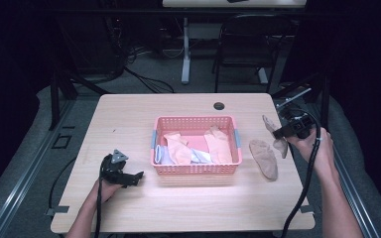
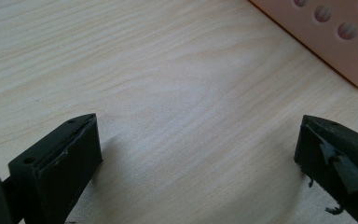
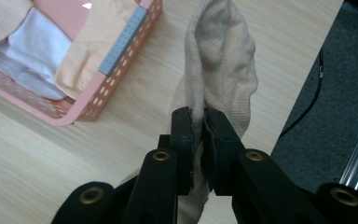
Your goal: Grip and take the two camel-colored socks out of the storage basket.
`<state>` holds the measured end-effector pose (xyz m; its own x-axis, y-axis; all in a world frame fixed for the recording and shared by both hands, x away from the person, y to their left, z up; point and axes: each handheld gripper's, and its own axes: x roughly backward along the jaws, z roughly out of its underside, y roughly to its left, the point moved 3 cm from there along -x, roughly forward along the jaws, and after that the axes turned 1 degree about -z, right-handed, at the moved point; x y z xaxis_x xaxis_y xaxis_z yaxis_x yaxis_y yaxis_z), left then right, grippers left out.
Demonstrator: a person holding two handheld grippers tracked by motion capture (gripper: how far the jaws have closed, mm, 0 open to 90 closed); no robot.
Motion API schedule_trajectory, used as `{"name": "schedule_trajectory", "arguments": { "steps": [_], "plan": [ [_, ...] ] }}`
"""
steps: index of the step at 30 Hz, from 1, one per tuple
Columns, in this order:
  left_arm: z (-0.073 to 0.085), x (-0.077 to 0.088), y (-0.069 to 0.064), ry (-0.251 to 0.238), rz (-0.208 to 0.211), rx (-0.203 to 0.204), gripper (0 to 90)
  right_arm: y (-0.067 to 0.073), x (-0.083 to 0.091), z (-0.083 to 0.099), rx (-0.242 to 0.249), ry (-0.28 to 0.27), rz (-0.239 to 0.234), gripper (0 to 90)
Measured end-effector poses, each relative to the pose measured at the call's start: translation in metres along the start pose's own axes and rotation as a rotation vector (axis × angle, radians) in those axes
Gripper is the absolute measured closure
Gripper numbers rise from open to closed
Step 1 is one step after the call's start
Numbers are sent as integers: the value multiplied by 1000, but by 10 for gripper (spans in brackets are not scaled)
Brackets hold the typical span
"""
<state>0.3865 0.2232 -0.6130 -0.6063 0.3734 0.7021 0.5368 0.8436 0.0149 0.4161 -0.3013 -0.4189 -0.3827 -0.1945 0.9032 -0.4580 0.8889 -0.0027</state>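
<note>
Two socks lie outside the pink basket [image 1: 196, 121] on the table [image 1: 129, 119]: one [image 1: 265, 157] flat beside it, the other [image 3: 223, 70] pinched in the right gripper [image 3: 202, 122]. To bin it cleanly, I'd lift until it hangs clear of the rim, then release over the middle. Left gripper [image 2: 198, 144], jaws spread, rests near the basket.

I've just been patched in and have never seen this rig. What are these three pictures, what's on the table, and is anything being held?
No robot: a person holds a two-jaw gripper in each hand. The high view looks down on the wooden table. The other two views come from cameras riding on each gripper.

A pink basket in the middle holds peach and pale grey socks. One beige sock lies flat to its right.

The right gripper is clamped on another beige sock, lifted beside the basket. The left gripper is open and holds nothing, low over bare wood by the basket's corner.
</note>
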Motion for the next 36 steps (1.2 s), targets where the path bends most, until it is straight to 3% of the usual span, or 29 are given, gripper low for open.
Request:
{"name": "schedule_trajectory", "arguments": {
  "steps": [6,12,16,24,27,28,29,30,32,35,36],
  "plan": [
    [0,0,0,0,0,0,2,-16,-8,12,-50,16,3,828],
    [0,0,0,0,0,-4,2,-33,-35,26,-101,70,-7,828],
    [0,0,0,0,0,-1,2,-35,-50,30,-117,97,-9,827],
    [-1,0,0,2,1,-6,2,-31,-101,41,-116,196,-24,817],
    [-1,0,0,1,1,-5,2,-31,-109,42,-115,201,-63,799],
    [-1,0,0,0,0,-4,2,-30,-113,43,-123,200,-66,761],
    [-1,0,0,0,1,-4,2,-29,-119,45,-122,216,-109,657],
    [-1,0,0,0,0,-4,2,-29,-119,45,-122,216,-109,657],
    [-1,0,0,0,0,-5,2,-26,-120,44,-123,196,-104,562],
    [-1,0,0,0,0,-4,2,-26,-110,40,-108,169,-114,441],
    [0,0,0,0,0,-4,3,-24,-102,37,-100,140,-117,359]
  ]
}}
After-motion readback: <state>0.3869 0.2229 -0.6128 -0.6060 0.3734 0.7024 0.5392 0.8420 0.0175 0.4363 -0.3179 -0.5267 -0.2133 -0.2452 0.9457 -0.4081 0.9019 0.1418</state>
